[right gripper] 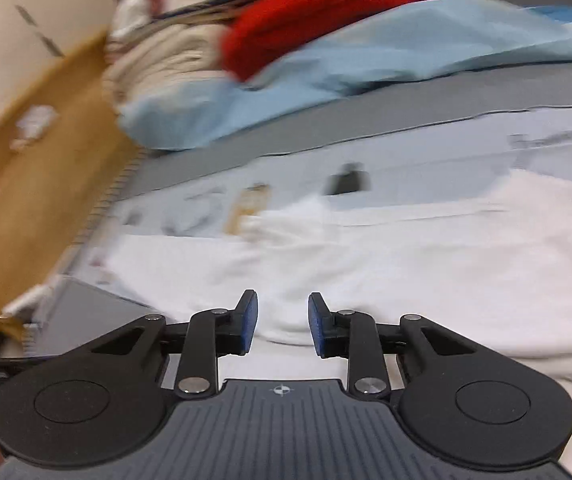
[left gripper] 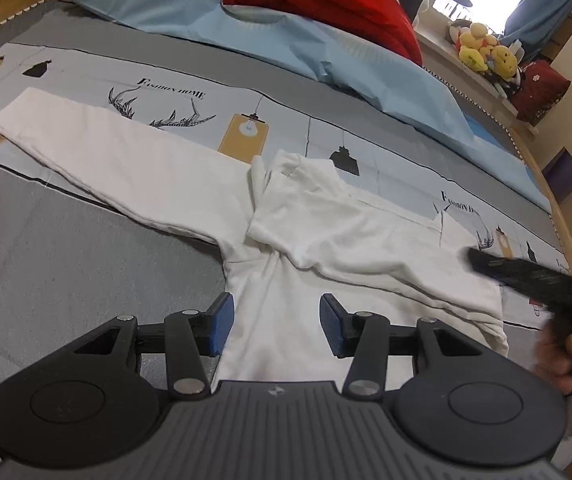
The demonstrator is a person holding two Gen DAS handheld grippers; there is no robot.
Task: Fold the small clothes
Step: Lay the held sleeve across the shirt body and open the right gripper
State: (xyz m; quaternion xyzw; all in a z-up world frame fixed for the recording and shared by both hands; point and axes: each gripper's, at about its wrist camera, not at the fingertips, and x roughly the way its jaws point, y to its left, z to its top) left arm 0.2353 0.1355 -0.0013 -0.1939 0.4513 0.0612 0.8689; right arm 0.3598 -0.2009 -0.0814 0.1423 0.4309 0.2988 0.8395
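White top (left gripper: 286, 248): flat on printed sheet (left gripper: 85, 240), 1 sleeve folded across chest, other stretched out. Left gripper (left gripper: 275, 326): jaws parted, empty, over hem. Right gripper (right gripper: 281, 322): narrower gap, empty, above top.

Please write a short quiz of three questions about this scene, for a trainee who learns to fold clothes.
1. True or false: one sleeve of the white shirt is already folded across its body.
2. What lies between the fingers of the left gripper? A) a fold of the shirt B) nothing C) the red blanket
3. Which sleeve is spread flat on the bed sheet: the one on the picture's left or right?

Key: 1 true; 2 B; 3 left.
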